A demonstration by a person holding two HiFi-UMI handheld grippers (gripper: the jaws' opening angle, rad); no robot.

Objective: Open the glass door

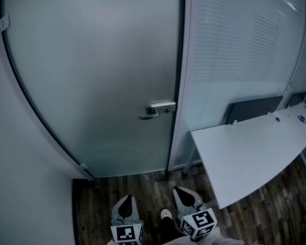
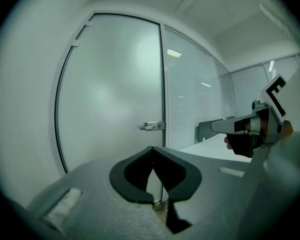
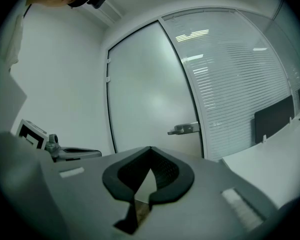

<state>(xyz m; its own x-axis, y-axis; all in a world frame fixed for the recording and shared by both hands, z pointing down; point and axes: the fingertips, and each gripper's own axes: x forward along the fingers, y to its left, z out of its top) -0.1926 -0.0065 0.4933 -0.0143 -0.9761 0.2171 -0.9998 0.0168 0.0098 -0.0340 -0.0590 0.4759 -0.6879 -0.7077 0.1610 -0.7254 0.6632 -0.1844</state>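
The frosted glass door stands closed ahead of me, with a metal lever handle at its right edge. Both grippers sit low in the head view, well short of the door. My left gripper is shut with nothing in it, and my right gripper beside it is shut and empty too. In the left gripper view the door and handle lie beyond the closed jaws. The right gripper view shows the handle up and to the right of its closed jaws.
A white desk juts in at the right, close to my right gripper. A glass partition with blinds runs right of the door. A plain wall closes the left side. Dark wood floor lies below.
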